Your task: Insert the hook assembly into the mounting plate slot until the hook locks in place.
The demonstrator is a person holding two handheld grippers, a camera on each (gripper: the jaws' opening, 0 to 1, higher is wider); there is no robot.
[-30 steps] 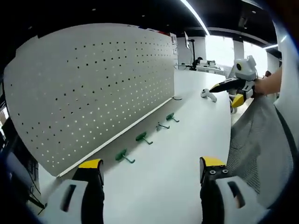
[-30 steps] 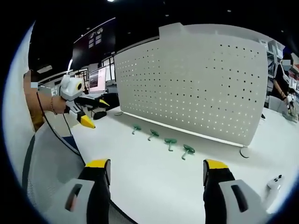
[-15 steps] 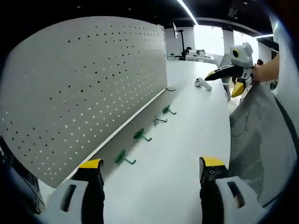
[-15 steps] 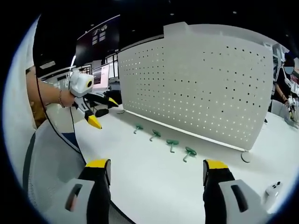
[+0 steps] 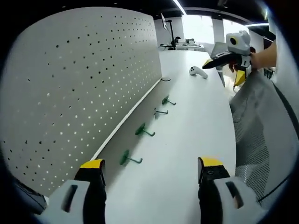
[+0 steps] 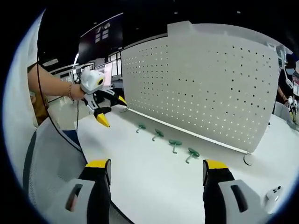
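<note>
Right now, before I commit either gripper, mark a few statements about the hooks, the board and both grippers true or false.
1. Four green hooks lie on the white table beside the pegboard. True.
2. One hook already hangs in the pegboard. False: all four lie on the table.
3. The left gripper is open and holds nothing. True.
4. The right gripper is shut on a hook. False: its jaws stand apart, empty.
5. A white controller lies on the table past the hooks. True.
</note>
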